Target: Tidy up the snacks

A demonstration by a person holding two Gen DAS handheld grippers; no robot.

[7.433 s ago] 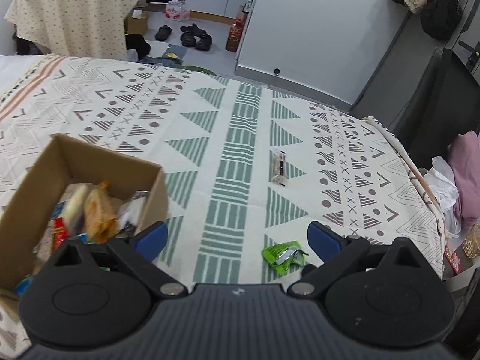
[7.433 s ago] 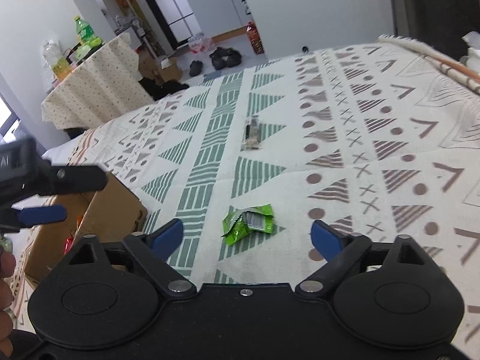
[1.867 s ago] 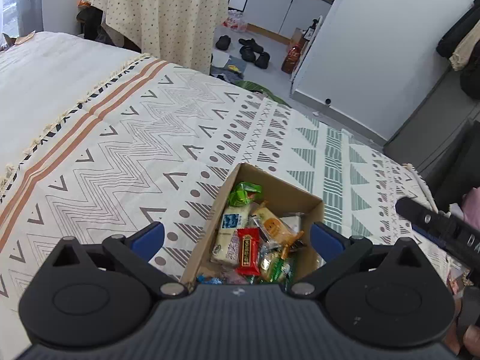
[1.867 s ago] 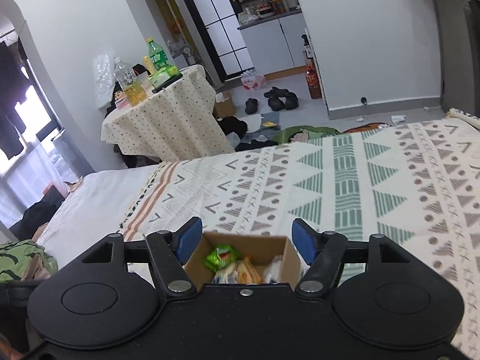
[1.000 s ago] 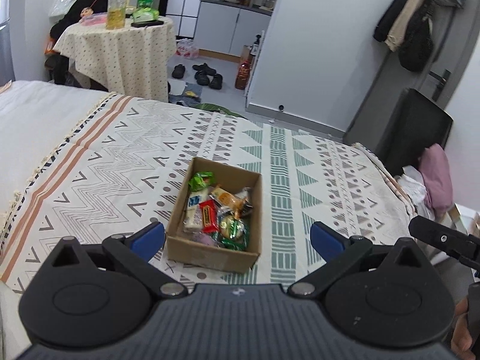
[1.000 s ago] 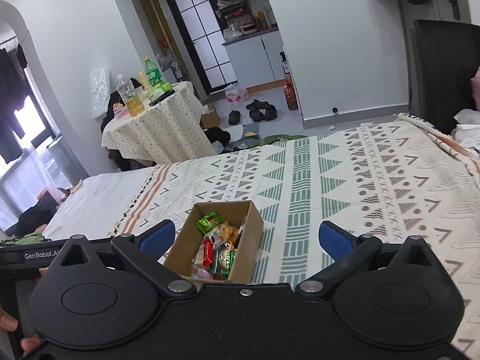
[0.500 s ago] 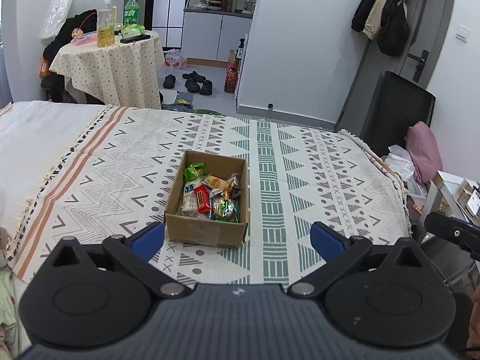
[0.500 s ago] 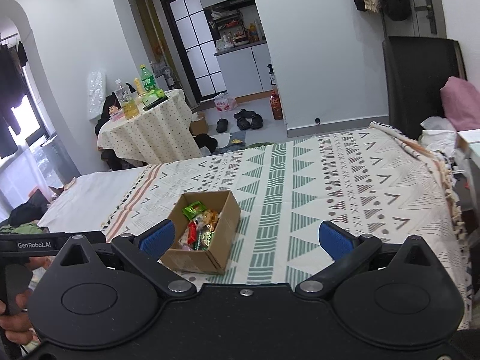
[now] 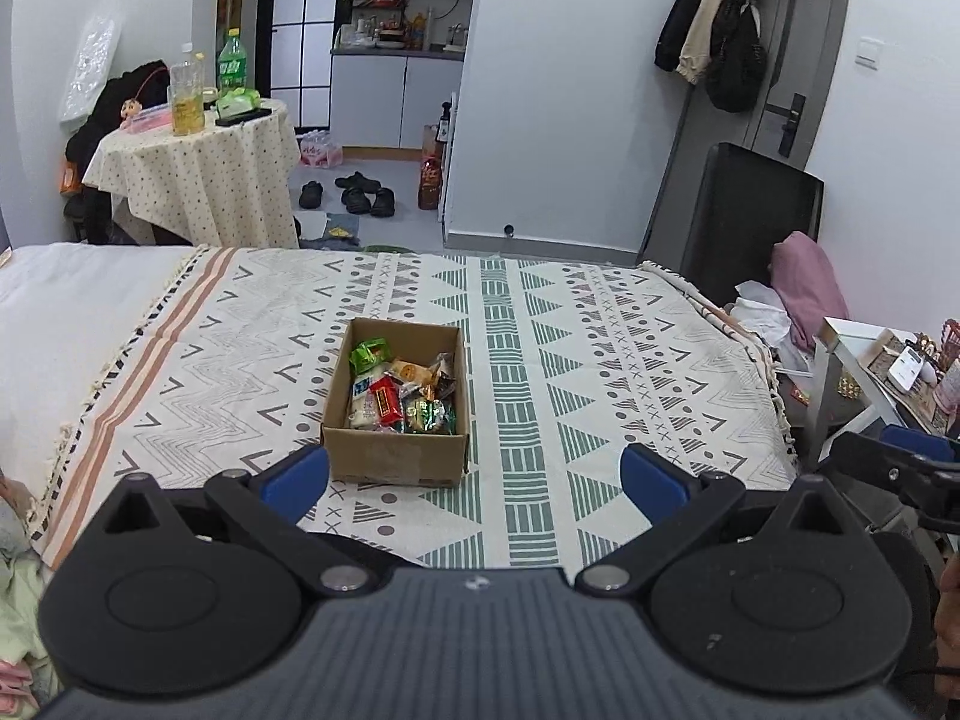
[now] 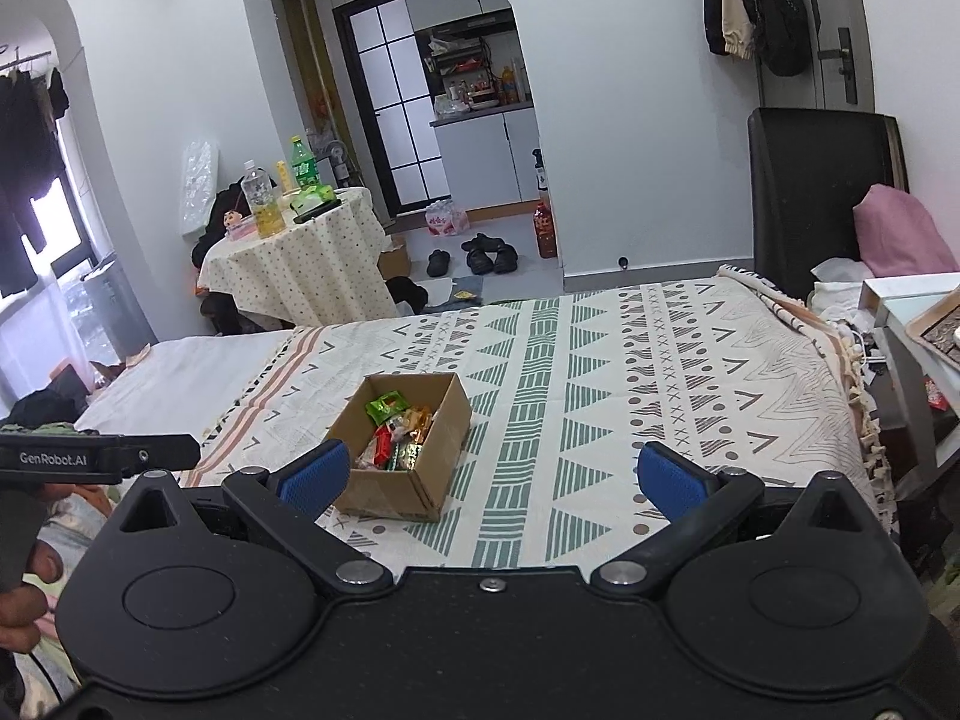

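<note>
A brown cardboard box [image 9: 393, 461] sits on the patterned bedspread [image 9: 600, 360] and holds several wrapped snacks [image 9: 399, 399]. It also shows in the right wrist view [image 10: 390, 489], with the snacks [image 10: 396, 435] inside. My left gripper [image 9: 474, 480] is open and empty, held back from the bed's near edge. My right gripper [image 10: 489, 474] is open and empty, also back from the bed. No loose snack shows on the bedspread.
A round table with bottles [image 9: 198, 174] stands beyond the bed. Shoes [image 9: 354, 195] lie on the floor. A black chair [image 9: 750, 222] and a white side table [image 9: 864, 360] stand at the bed's right. White sheet [image 9: 60, 312] lies left.
Both grippers have pulled back and up from the bed, so the box looks smaller and farther. The loose green packet and small bar seen earlier are no longer on the bedspread.
</note>
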